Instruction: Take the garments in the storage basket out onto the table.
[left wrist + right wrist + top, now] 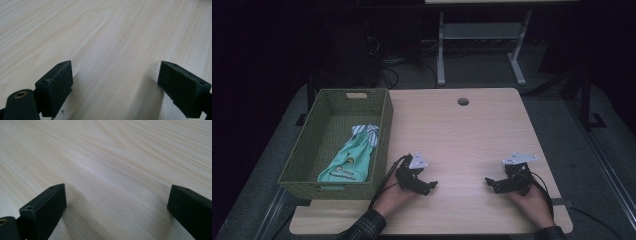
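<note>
My left gripper point(431, 187) rests low on the light wooden table point(462, 135) near its front edge, held by a hand, its jaws pointing right. In the left gripper view its jaws point(115, 87) stand wide apart over bare wood, open with nothing between them. My right gripper point(490, 183) sits at the front right of the table, pointing left toward the other one. The right gripper view has its two black jaws point(116, 210) spread wide over the wood grain, open and empty.
A green woven basket point(384, 125) stands on the table's left side, holding a teal cloth bag point(348, 162) with a striped top. A round cable hole point(463, 101) lies near the far edge. White desk legs point(441, 50) stand on the floor beyond.
</note>
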Available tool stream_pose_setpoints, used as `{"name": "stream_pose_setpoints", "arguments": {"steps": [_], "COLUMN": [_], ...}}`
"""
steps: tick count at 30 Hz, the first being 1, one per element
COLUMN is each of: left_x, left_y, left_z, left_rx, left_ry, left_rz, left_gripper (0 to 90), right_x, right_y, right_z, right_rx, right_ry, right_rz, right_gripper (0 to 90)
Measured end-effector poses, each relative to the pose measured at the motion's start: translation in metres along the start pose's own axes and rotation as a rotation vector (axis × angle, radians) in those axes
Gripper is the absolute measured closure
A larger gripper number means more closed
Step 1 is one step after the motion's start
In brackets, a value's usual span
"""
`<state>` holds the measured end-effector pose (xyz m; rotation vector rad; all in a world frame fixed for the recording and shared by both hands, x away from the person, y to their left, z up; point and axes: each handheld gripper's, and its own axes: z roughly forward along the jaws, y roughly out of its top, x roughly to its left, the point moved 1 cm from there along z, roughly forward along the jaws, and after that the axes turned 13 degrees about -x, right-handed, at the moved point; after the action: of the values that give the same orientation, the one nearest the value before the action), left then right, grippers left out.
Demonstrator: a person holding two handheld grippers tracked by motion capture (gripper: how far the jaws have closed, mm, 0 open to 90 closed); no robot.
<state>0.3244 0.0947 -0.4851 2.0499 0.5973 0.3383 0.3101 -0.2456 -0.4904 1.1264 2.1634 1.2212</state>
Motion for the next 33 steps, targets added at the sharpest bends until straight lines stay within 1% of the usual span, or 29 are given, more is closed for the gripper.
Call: {"name": "stream_pose_setpoints", "arguments": {"steps": [6, 7, 11, 13, 18, 24, 26, 31, 33], "left_x": [-0.001, -0.001, -0.001, -0.002, -0.002, -0.002, -0.001, -0.001, 0.0], "left_y": [0.002, 0.004, 0.006, 0.007, 0.009, 0.012, 0.012, 0.013, 0.015], "left_z": [0.001, 0.001, 0.0, 0.001, 0.001, 0.0, -0.001, -0.003, -0.005], "left_rx": [0.02, 0.039, 0.063, 0.062, 0.082, 0.098, 0.1, 0.103, 0.101], "left_ry": [0.004, 0.0, -0.011, -0.014, -0.021, -0.023, -0.025, -0.021, -0.013], "left_rz": [-0.001, 0.001, 0.01, 0.006, 0.005, -0.015, -0.016, -0.023, -0.028], "left_gripper": [12.2, 12.2, 12.4, 12.5, 12.8, 12.8, 12.8, 12.8, 12.8], "right_x": [0.0, 0.0, 0.0, 0.001, 0.001, 0.002, 0.002, 0.002, 0.002], "right_y": [0.0, 0.0, 0.0, 0.0, -0.001, -0.001, -0.001, -0.001, -0.001], "right_z": [0.0, 0.0, 0.0, -0.001, -0.001, -0.001, -0.001, -0.001, -0.001], "right_rx": [0.003, 0.003, 0.002, 0.003, 0.0, 0.002, 0.003, 0.0, 0.0], "right_ry": [0.0, 0.0, 0.001, 0.001, 0.003, 0.008, 0.007, 0.009, 0.01], "right_rz": [0.004, 0.003, 0.004, 0.004, 0.002, 0.004, 0.006, 0.001, 0.0], "right_gripper": [1.9, 1.9, 1.9, 1.9, 1.9, 1.9, 1.9, 1.9, 1.9]}}
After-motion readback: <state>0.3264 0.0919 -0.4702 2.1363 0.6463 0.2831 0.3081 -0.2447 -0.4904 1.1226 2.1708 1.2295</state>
